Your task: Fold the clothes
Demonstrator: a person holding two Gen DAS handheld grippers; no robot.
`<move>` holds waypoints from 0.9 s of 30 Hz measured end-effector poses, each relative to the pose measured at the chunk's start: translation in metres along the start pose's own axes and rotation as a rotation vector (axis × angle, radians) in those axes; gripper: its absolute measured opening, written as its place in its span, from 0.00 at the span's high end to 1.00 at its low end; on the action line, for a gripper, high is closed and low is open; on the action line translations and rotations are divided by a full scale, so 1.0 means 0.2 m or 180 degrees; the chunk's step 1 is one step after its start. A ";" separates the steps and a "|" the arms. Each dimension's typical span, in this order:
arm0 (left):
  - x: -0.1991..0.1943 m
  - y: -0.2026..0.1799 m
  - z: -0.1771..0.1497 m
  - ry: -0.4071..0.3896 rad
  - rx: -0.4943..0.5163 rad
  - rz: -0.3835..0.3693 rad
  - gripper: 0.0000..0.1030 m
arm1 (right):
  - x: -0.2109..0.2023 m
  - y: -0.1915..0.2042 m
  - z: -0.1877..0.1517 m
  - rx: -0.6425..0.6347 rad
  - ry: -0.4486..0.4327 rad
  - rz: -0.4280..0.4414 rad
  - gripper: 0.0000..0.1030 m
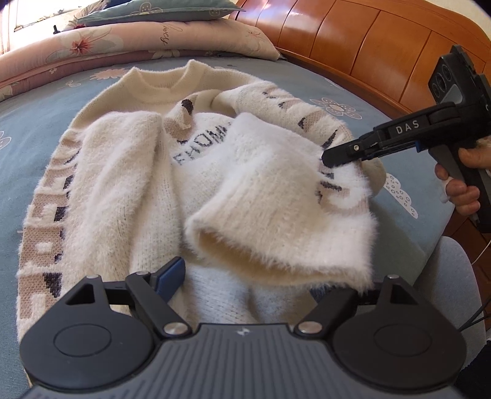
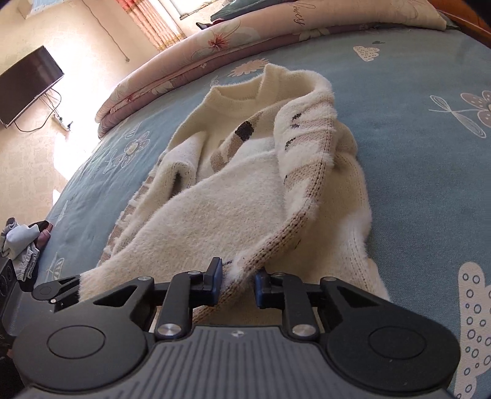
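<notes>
A fluffy cream sweater (image 1: 147, 172) with dark lettering lies face up on the blue bed sheet (image 1: 30, 138), collar away from me. Its left side is folded over the chest. My right gripper (image 1: 328, 159) is shut on the sweater's right edge and holds that side lifted over the middle, hem hanging loose. In the right wrist view the knit edge of the sweater (image 2: 245, 196) runs between the pads of the right gripper (image 2: 237, 284). My left gripper (image 1: 276, 279) stands open just above the bottom hem; its right finger is hidden behind the lifted flap. The left gripper (image 2: 46, 290) also shows at the lower left.
A folded pink floral quilt (image 1: 92, 52) and a pillow (image 1: 159, 12) lie past the collar. A wooden headboard (image 1: 368, 40) borders the bed at the right. A hand (image 1: 463, 190) and a grey-clad knee (image 1: 454, 276) are at the right. Small clothes (image 2: 21, 245) lie at the bed's left edge.
</notes>
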State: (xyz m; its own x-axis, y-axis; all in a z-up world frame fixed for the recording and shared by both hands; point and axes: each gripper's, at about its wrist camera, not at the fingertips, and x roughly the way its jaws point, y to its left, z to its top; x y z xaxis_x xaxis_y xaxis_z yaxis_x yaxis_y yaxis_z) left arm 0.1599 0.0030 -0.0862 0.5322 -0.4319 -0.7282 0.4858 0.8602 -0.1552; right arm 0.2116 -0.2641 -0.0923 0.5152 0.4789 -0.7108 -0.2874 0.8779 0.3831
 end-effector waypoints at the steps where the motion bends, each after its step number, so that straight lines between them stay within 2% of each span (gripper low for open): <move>1: -0.02 0.00 0.01 -0.0014 0.0016 0.0010 0.20 | -0.01 0.02 0.01 -0.0176 0.0003 -0.0119 0.78; 6: -0.07 -0.02 0.03 -0.0061 0.0101 0.0162 0.17 | -0.03 0.12 0.07 -0.0992 0.0094 -0.0696 0.82; 13: -0.06 -0.01 0.05 -0.0029 0.0084 0.0192 0.17 | -0.08 0.04 0.16 -0.1564 0.0132 -0.1425 0.84; 23: 0.00 -0.01 0.07 0.0044 0.0109 0.0178 0.17 | 0.00 -0.30 0.28 -0.1772 0.0167 -0.2469 0.85; 27: 0.03 0.00 0.08 0.0111 0.0127 0.0175 0.17 | 0.08 -0.48 0.37 -0.1613 0.0203 -0.2685 0.86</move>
State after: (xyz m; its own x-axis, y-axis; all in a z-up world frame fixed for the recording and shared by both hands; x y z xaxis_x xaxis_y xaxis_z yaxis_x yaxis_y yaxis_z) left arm 0.1755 -0.0036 -0.0796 0.5346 -0.3741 -0.7578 0.4842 0.8705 -0.0882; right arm 0.3069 -0.3393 -0.0973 0.6701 -0.3172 -0.6711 -0.1654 0.8175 -0.5516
